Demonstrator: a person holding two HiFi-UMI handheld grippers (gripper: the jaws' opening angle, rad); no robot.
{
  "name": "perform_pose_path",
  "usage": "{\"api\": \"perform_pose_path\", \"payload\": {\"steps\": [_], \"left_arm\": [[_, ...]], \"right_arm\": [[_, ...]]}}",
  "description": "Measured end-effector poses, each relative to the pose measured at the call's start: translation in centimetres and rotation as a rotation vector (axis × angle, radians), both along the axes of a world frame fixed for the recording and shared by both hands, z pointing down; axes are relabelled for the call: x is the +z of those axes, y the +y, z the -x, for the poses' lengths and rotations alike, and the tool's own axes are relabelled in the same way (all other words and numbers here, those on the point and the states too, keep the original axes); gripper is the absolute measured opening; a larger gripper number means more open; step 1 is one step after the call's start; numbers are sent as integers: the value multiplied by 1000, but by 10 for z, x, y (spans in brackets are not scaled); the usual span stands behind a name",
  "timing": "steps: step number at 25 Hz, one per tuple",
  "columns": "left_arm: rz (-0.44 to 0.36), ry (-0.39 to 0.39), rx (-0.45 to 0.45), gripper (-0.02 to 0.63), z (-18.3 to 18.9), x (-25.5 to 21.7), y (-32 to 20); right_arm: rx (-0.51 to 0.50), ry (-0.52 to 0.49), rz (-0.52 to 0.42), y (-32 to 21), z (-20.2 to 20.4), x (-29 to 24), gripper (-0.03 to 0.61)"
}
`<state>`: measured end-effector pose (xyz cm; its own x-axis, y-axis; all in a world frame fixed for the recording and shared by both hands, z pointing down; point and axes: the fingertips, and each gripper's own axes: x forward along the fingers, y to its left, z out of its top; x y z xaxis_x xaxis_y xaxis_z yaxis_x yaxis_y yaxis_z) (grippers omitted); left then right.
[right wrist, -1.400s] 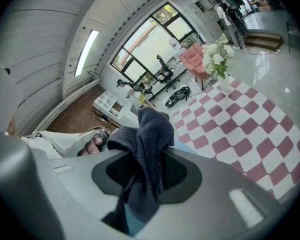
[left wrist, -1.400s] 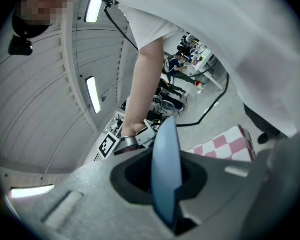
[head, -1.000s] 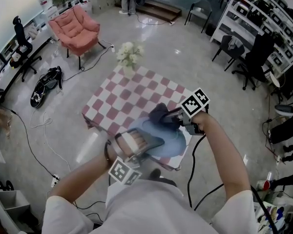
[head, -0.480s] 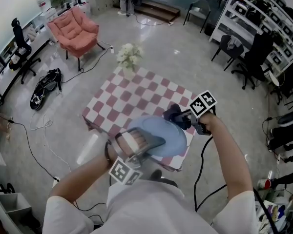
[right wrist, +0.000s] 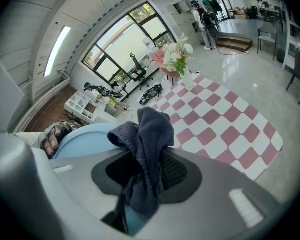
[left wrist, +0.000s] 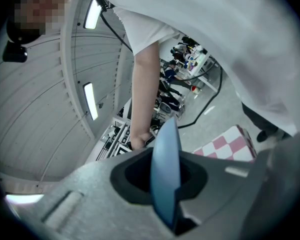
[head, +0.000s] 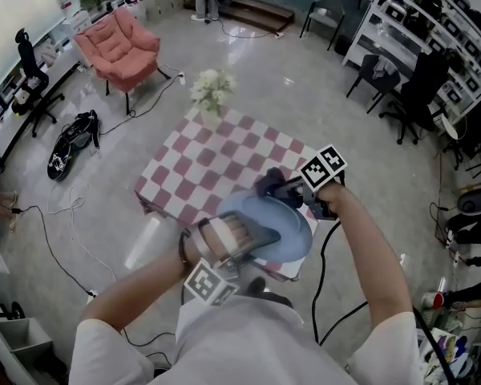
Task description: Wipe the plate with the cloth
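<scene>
Checkered counter (head: 216, 163): wide open top, flowers (head: 212, 91) at far edge, open floor all round. Blue plate (head: 284, 231) held over near corner, rim clamped in left tongs (head: 248, 237). Dark cloth (head: 266, 184) pinched in closed right tongs (head: 289, 191), at plate's far rim.

A counter (head: 216, 163) in a pink-and-white checked cover is standing on the pale floor, with a bunch of white flowers (head: 212, 89) sitting at its far edge. A pink armchair (head: 122, 48) is resting well beyond it. A dark heap, possibly a bag (head: 74, 143), is lying on the floor at the left. Black office chairs (head: 415, 101) are standing before shelving (head: 433, 18) at the right.
</scene>
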<state>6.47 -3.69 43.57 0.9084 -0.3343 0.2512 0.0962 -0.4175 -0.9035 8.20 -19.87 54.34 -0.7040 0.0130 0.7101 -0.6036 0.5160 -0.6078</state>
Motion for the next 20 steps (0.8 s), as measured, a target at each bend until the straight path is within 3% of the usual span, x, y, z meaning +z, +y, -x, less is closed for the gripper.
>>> {"api": "perform_pose_path", "payload": {"steps": [8,20], "left_arm": [[-3,13,49,38,-14,-5,8],[2,-21,53,41,-11,8,6]], "right_arm": [[-108,-72,-29,4,41,-28,130],[-277,-166,-53,35,85,-59,130]]}}
